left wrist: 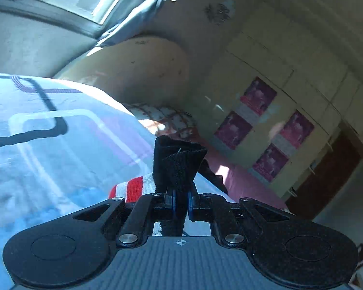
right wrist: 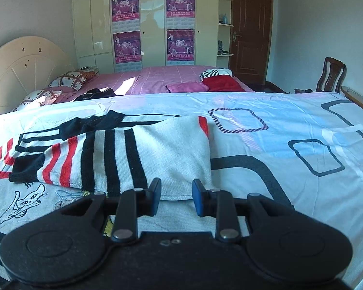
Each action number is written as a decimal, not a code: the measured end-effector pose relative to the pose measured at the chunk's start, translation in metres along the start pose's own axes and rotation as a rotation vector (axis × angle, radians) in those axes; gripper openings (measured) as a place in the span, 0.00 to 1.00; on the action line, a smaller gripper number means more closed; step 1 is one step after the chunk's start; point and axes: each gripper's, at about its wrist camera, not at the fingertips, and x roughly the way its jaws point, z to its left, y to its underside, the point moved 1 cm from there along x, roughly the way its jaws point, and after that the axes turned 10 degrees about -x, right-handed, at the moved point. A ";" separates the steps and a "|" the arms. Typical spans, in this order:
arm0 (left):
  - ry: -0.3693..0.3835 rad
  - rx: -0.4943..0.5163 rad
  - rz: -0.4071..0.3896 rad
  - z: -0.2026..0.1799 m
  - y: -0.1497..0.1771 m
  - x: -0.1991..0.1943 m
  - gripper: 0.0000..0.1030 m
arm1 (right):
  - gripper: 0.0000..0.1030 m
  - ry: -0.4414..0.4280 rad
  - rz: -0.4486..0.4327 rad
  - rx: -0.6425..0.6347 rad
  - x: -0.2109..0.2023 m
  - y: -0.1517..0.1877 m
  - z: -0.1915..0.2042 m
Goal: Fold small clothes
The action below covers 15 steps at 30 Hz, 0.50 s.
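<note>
Striped sweater (right wrist: 113, 154) on bed (right wrist: 290, 125): left claw (left wrist: 180, 199) pinches black cuff for folding; right claw (right wrist: 176, 197) wide, empty.

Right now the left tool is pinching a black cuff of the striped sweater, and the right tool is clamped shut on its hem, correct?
Not quite. The right tool is open, its fingers apart over the sweater hem, as the right wrist view shows. The left tool does pinch the black cuff.

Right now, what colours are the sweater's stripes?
Black and red on white sweater, clearest in right wrist view.
</note>
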 end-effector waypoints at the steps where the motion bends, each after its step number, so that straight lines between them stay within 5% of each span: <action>1: 0.024 0.059 0.028 -0.026 0.015 0.008 0.08 | 0.27 0.000 -0.001 0.007 0.000 0.001 -0.004; 9: 0.146 0.349 0.249 -0.182 0.164 0.048 0.08 | 0.27 0.024 -0.010 0.040 -0.009 0.006 -0.049; 14: 0.094 0.505 0.420 -0.227 0.241 0.064 0.09 | 0.30 0.036 0.007 0.089 -0.010 0.013 -0.080; 15: 0.071 0.538 0.421 -0.230 0.249 0.062 0.22 | 0.31 0.034 0.008 0.101 -0.009 0.015 -0.086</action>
